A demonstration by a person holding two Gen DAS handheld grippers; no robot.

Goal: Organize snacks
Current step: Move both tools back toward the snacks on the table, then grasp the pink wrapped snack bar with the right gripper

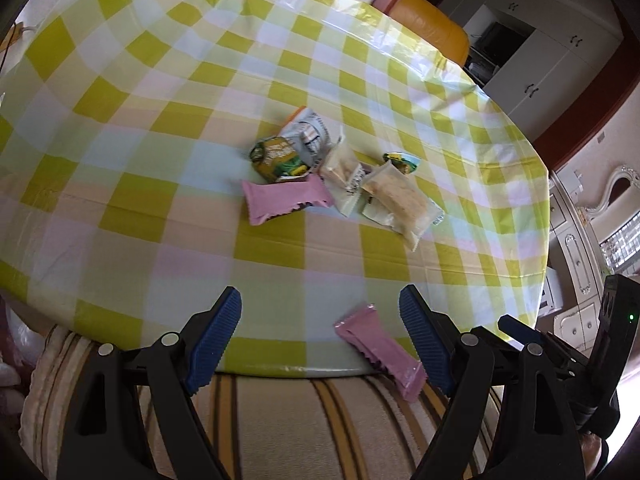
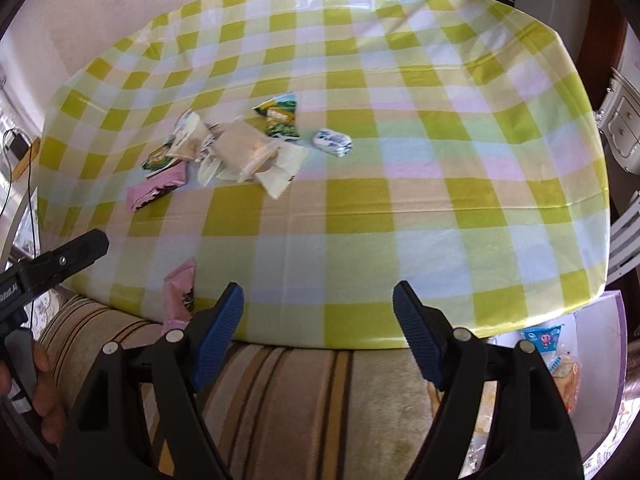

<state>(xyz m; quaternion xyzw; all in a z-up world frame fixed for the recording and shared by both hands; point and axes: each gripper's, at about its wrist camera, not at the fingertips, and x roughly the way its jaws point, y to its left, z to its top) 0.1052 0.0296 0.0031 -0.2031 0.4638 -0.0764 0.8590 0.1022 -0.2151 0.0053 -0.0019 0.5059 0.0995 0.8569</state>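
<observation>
Two grippers, both with jaws wide and nothing between the pads: my left gripper (image 1: 320, 336) and right gripper (image 2: 318, 330) hang over the near edge of the checked tablecloth (image 2: 360, 208). Snack pile (image 1: 332, 176) sits mid-table: pink wrapper (image 1: 284, 196), green packet (image 1: 278, 158), clear cracker packs (image 1: 400, 196). I see a blue-white candy (image 2: 332, 142) just right of the pile, apart from it. Second pink bar (image 1: 380, 350) lies at the near table edge, overhanging the striped seat (image 2: 304, 400), just beside my left gripper's right pad.
</observation>
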